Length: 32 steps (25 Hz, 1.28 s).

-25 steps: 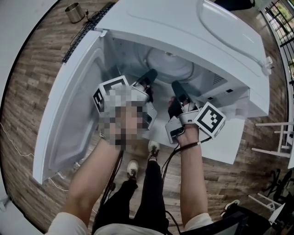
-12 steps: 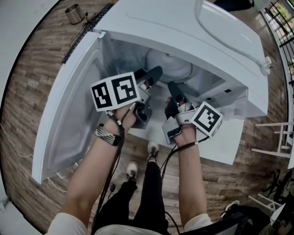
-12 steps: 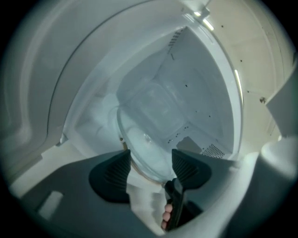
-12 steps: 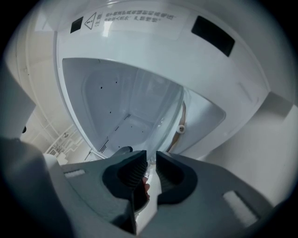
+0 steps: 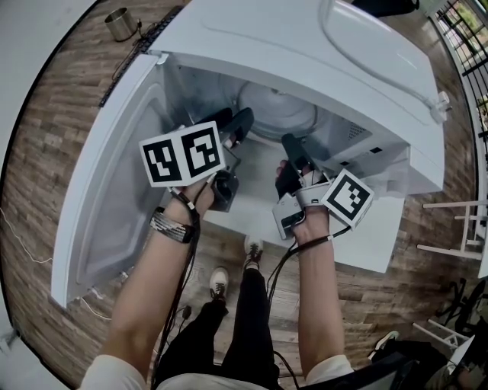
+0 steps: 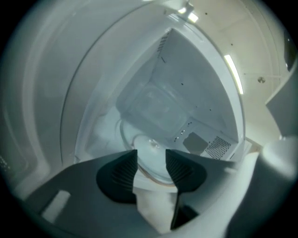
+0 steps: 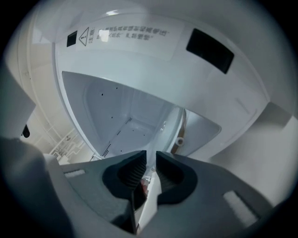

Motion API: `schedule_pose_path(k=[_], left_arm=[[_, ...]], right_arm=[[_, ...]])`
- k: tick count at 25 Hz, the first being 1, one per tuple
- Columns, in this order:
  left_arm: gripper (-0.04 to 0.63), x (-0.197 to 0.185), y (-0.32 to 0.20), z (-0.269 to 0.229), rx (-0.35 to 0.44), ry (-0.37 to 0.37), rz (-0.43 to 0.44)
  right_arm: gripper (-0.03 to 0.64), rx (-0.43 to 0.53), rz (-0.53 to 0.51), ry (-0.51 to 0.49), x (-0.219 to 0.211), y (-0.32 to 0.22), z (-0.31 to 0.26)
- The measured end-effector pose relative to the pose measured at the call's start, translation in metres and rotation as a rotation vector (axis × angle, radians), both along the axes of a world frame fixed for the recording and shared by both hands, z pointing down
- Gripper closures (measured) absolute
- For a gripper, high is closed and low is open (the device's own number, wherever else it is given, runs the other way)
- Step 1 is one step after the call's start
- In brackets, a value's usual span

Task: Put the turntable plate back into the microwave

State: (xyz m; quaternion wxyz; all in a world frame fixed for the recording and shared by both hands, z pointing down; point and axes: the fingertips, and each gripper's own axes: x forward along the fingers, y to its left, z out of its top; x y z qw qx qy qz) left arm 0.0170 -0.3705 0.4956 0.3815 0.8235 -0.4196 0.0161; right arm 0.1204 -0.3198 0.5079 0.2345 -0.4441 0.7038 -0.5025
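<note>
The white microwave [image 5: 328,53] stands with its door [image 5: 114,183] swung wide to the left. The clear glass turntable plate [image 5: 278,110] lies on the cavity floor. My left gripper [image 5: 231,120] reaches into the opening at the plate's left rim. Its jaws have just been opening and now stand open [image 6: 151,155]. The plate [image 6: 144,144] shows in the gap, with neither pad touching it. My right gripper [image 5: 292,156] is at the plate's near right rim. In the right gripper view its jaws [image 7: 151,158] are pinched on the thin glass edge.
A metal cup [image 5: 122,21] and a black keyboard [image 5: 145,46] lie on the wooden floor at the upper left. The person's feet [image 5: 236,263] are just before the microwave. A white rack [image 5: 457,228] stands at the right edge.
The left gripper rolled so its marker cube faces up, opened its jaws and let go of the plate, shifting slightly left. The right gripper kept still.
</note>
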Motion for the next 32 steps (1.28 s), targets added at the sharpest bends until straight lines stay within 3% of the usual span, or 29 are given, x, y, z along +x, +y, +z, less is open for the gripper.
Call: schedule_pose_path(k=[15, 18, 24, 27, 32], left_arm=[[0.396, 0.002, 0.005, 0.006, -0.002, 0.016, 0.012], [0.398, 0.01, 0.012, 0.004, 0.038, -0.008, 0.059], [0.539, 0.014, 0.026, 0.004, 0.091, 0.029, 0.045], [0.549, 0.013, 0.034, 0.003, 0.114, 0.002, 0.045], [0.588, 0.028, 0.05, -0.002, 0.148, -0.028, 0.135]], right_arm=[[0.549, 0.001, -0.008, 0.004, -0.004, 0.001, 0.002], [0.549, 0.018, -0.031, 0.069, -0.007, 0.002, 0.001], [0.549, 0.068, -0.079, 0.236, -0.015, 0.007, -0.006], [0.549, 0.084, -0.084, 0.309, -0.015, 0.013, -0.013], [0.569, 0.105, -0.084, 0.388, -0.009, 0.022, -0.019]])
